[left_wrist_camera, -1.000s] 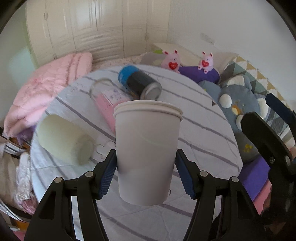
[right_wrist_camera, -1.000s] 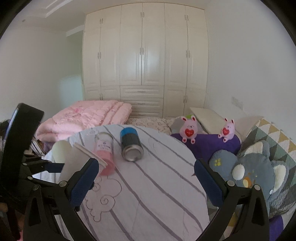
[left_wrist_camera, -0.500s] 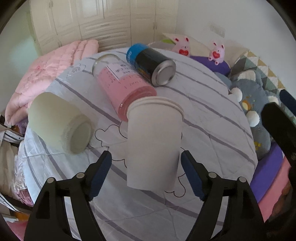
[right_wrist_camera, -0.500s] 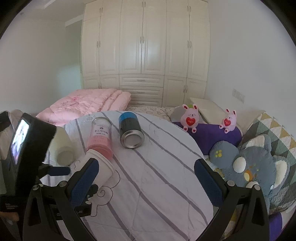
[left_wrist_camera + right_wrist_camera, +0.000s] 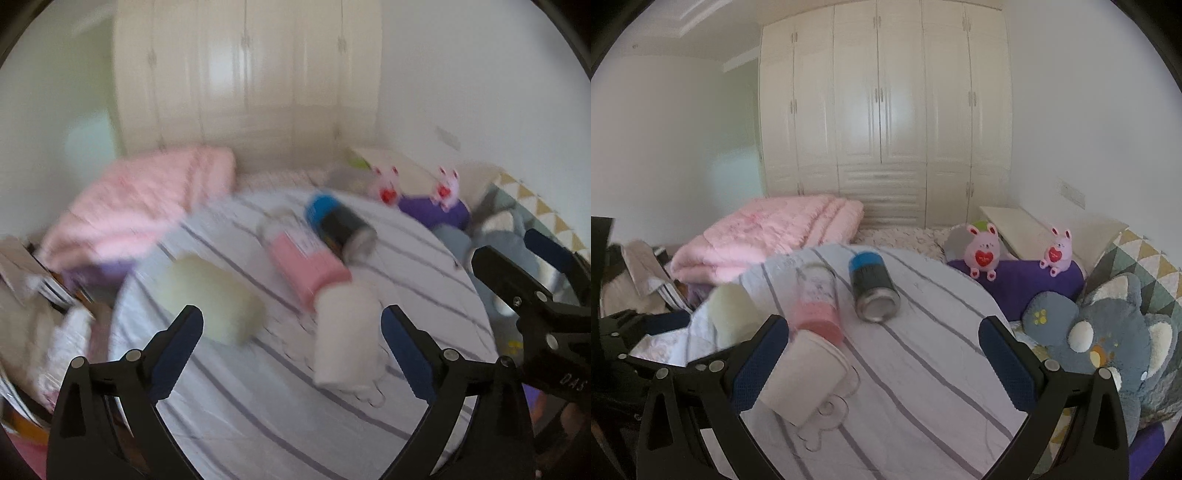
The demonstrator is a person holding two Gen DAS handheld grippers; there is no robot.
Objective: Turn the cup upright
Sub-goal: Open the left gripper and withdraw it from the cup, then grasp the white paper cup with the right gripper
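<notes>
Left wrist view, blurred: white cup (image 5: 347,332) stands rim-up, apparently, on the desk (image 5: 258,417), lower centre-right, free between the left gripper (image 5: 291,332) jaws, spread wide. Right wrist view: cup (image 5: 805,376) lower left, just beside the left finger of the right gripper (image 5: 879,343), jaws wide, empty; left gripper nearer.

This is a home bedroom. A cream built-in wardrobe (image 5: 886,110) with panelled doors fills the far wall, and a folded pink quilt (image 5: 768,236) lies on the bed before it. Two pink plush rabbits (image 5: 984,251) holding red hearts sit on a purple cushion (image 5: 1019,284), beside a grey plush pillow (image 5: 1108,332).
</notes>
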